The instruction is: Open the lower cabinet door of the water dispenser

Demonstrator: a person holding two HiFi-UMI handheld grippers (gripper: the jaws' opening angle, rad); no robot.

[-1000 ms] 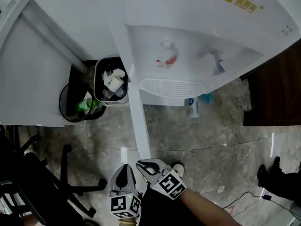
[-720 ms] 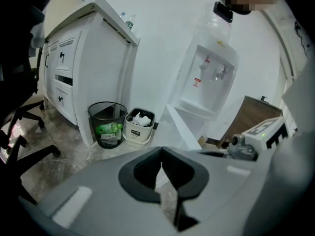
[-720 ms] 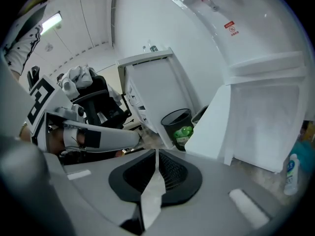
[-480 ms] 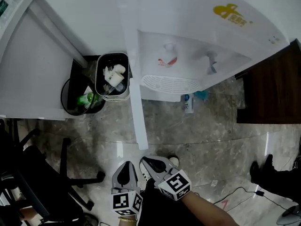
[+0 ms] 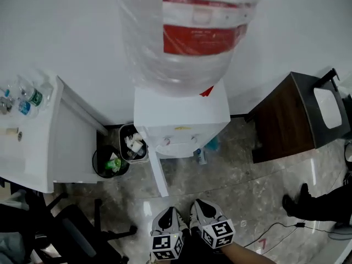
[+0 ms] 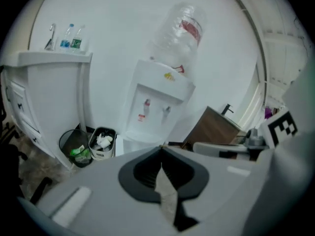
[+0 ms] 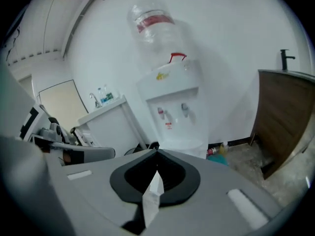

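head view now takes in the whole water dispenser, from the big bottle on top down to the floor. a second ago it showed only the tap recess and the edge of the door from close up. the camera has pulled up and back, and both tools have come away with it.

the lower cabinet door stands swung out from the dispenser's left front corner. it shows as a narrow white panel running toward 6 o'clock, edge-on to the camera, the same pose as in the earlier frames. two waste bins, a round black one and a pale square one, sit at the dispenser's 9 o'clock, and a brown cabinet at its 3 o'clock.

the left hand-held gripper and the right hand-held gripper sit side by side at the bottom of the picture, at 6 o'clock from the door. they are now well apart from it, where a second ago the right one was just beside its free end. in the left gripper view and the right gripper view each pair of jaws is pressed together with nothing between them. both point at the dispenser from a distance.

with the door open and both tools withdrawn and empty, the task looks finished.
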